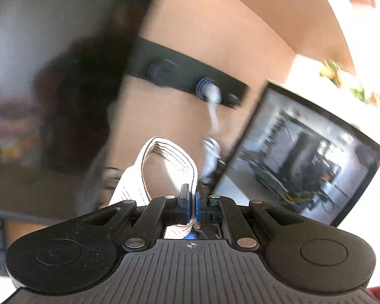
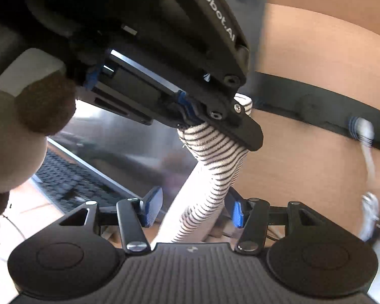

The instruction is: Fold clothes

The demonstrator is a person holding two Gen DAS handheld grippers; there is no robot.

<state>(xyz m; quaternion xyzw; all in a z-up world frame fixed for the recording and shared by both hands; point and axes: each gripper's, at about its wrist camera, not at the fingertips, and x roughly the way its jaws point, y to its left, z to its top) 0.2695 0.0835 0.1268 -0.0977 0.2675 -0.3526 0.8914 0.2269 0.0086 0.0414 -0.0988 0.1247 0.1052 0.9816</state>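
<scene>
My left claw (image 1: 191,204) is clenched on the striped sock (image 1: 164,162), pinching its cuff so the fabric loops up above the pads. My right claw (image 2: 193,209) is spread wide, the sock (image 2: 210,177) hanging between its fingers, apart from the left pad (image 2: 153,207). A laptop (image 2: 109,157) lies behind. I see no containers.

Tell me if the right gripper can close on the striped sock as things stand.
Probably yes: the striped sock hangs between the open right gripper fingers, nothing between them; the left gripper clamps its upper end.
</scene>
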